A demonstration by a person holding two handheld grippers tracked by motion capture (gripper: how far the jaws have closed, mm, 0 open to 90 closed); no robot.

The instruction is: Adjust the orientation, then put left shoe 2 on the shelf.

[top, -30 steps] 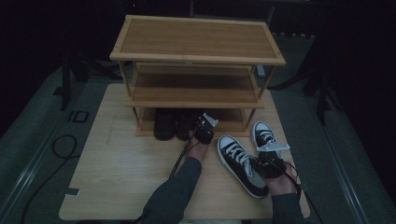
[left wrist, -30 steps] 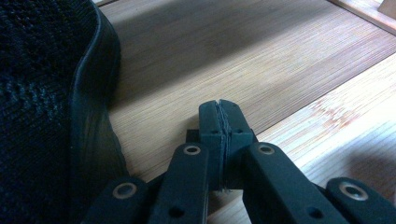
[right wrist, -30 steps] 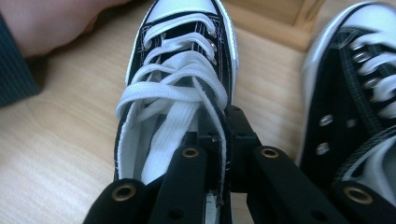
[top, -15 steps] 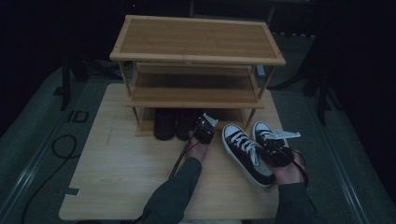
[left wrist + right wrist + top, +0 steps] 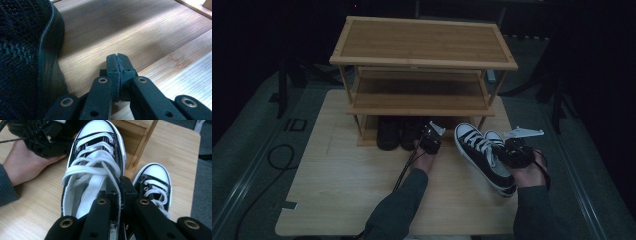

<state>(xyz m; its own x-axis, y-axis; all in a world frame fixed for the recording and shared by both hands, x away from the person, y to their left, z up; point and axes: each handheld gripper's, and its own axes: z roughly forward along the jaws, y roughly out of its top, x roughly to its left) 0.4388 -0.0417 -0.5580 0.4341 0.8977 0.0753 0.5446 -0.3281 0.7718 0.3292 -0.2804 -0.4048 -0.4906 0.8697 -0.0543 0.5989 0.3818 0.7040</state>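
The right gripper (image 5: 511,154) clamps the collar of a black-and-white sneaker (image 5: 482,156), one jaw inside the opening and one outside. Compared with a second ago, the shoe has risen off the table (image 5: 337,185) and swung so its white toe cap points at the wooden shoe rack (image 5: 422,65). The second sneaker (image 5: 156,185) lies in its earlier place on the table beside the rack's leg. The left gripper (image 5: 430,140) has not moved: its jaws are pressed together, empty, next to the dark shoes (image 5: 399,134) under the lowest shelf.
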